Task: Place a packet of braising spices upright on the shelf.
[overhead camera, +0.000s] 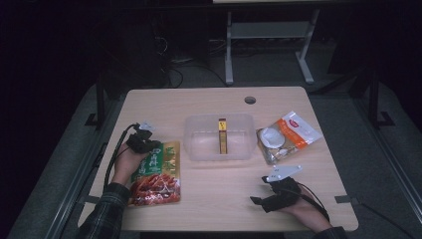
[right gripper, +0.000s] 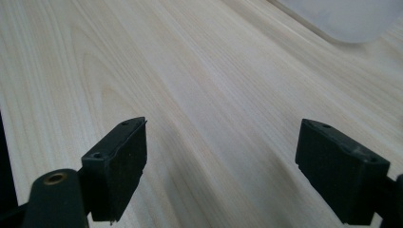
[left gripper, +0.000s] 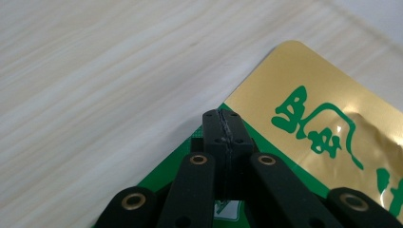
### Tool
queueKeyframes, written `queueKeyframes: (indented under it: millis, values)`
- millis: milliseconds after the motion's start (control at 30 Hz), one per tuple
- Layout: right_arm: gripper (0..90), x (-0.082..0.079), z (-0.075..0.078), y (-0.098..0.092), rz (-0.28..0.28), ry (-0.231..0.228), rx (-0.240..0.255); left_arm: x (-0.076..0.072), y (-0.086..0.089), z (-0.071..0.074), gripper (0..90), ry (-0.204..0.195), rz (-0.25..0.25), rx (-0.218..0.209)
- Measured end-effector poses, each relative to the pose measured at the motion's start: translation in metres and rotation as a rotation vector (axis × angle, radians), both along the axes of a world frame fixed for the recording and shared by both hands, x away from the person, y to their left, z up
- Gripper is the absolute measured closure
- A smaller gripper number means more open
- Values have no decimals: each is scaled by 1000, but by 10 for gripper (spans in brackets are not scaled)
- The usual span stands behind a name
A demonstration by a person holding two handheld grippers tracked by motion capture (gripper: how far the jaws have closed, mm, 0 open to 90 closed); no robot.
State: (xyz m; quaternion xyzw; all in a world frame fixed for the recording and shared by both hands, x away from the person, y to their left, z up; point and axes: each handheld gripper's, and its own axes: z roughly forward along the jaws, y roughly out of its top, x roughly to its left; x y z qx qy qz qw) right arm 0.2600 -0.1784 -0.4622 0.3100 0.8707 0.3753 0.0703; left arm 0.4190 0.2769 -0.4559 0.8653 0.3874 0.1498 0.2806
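A green, gold and red snack bag lies flat at the table's front left. My left gripper is at its top-left corner. In the left gripper view the jaws are pressed together right at the bag's green edge, with a thin grey line pinched between them at the left gripper's tip. My right gripper rests low at the front right, pointing left. Its fingers stand wide apart over bare wood, and the right gripper holds nothing.
A clear plastic container sits mid-table with a narrow brown and gold stick packet inside. A white and orange bag lies to its right. A cable hole is near the table's far edge.
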Motion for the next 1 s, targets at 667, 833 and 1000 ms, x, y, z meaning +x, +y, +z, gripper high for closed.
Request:
queueKeyframes:
  millis: [667, 833, 1000]
  values:
    - [174, -2, 2, 0, 8, -14, -4, -44, -41, 1, 900, 65, -187, -45]
    - [174, -2, 2, 0, 12, -20, -4, -57, -53, 1, 900, 73, -233, -45]
    - [175, -2, 2, 0, 9, -16, -3, -69, -68, 0, 900, 81, -287, -62]
